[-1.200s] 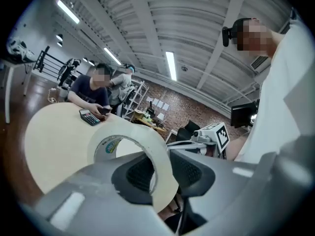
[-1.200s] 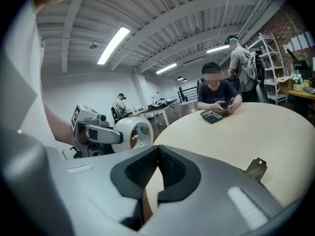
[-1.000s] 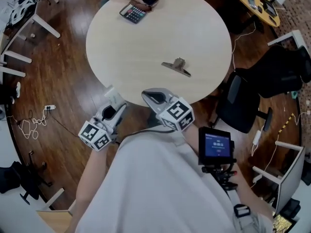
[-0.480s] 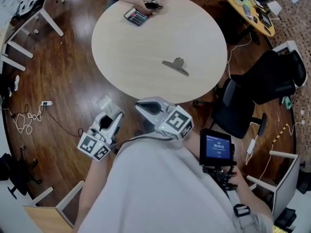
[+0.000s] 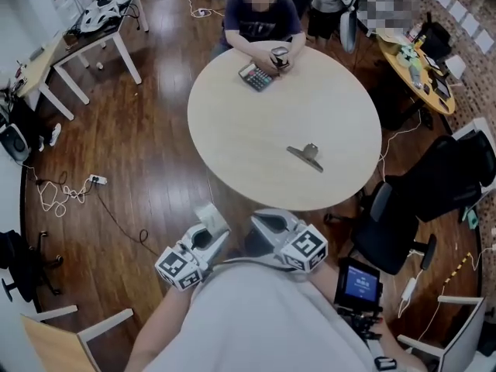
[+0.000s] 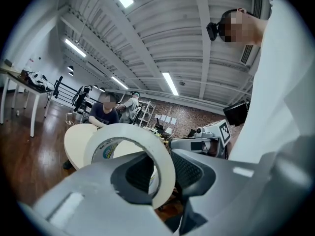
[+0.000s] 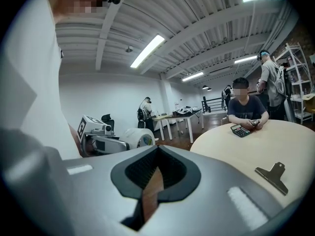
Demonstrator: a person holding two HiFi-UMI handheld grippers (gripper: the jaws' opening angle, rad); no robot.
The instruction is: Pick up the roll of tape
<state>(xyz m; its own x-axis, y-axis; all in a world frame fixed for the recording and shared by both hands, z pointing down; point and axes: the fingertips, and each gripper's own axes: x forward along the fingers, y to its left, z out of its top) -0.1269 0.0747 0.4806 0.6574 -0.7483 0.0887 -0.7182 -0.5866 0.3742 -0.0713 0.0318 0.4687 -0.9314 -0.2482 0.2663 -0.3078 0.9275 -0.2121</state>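
While the left gripper (image 6: pixel 165 176) holds the roll of tape (image 6: pixel 162 156), the view from the head shows more distance than a second ago. The round table (image 5: pixel 256 130) then lay just ahead of both grippers; now it lies well ahead of them, and below them is only the wooden floor (image 5: pixel 139 184). The roll has stayed at the tip of the left gripper through this retreat. One jaw passes through the hole of the roll and the other stands outside, so the wall of the roll is between the pads and it hangs in the air. However, these jaws are opening a little at this moment.

The right gripper (image 7: pixel 155 173), just beside the left one, is closed with nothing between its jaws. A metal clip (image 5: pixel 306 156) remains on the table, far ahead.

I judge that the pick-up itself is done, because the roll is off the table. If the jaws open further, the roll may slip and fall.
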